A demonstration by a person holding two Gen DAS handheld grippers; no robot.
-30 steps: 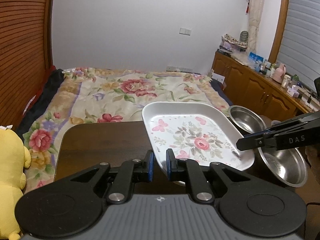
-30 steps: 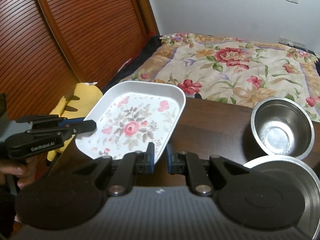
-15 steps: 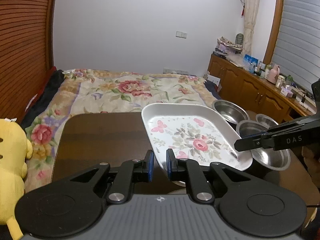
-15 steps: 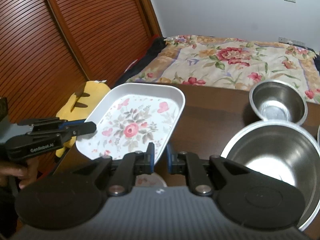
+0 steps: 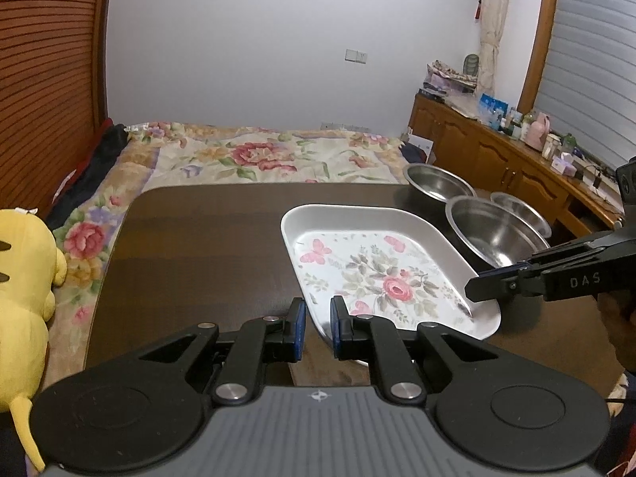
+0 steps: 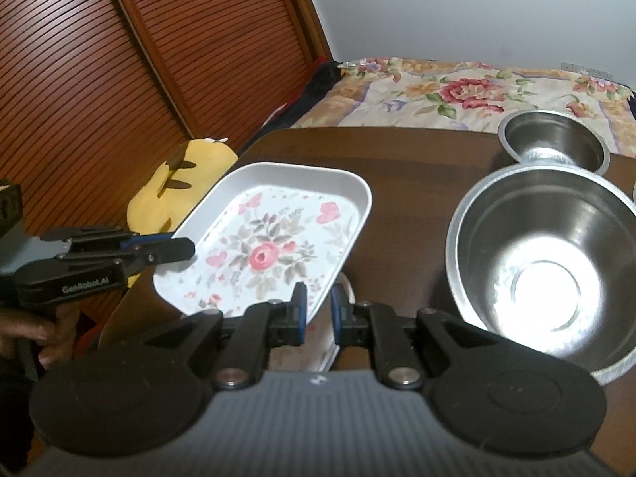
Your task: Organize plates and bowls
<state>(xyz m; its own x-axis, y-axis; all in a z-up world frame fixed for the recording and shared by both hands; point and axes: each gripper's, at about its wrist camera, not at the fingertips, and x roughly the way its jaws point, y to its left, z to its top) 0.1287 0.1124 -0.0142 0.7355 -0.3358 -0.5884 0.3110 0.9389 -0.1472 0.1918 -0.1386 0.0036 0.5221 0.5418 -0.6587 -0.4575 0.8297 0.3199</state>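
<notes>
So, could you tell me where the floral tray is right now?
The floral tray is held over the dark table, clamped by both grippers, left of the steel bowls.

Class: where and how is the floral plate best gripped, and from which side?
Grip the floral plate by its raised rim, at opposite near corners: left gripper from the left, right gripper from the right. The upturned lip gives the fingers purchase; the flat centre offers none.
</notes>
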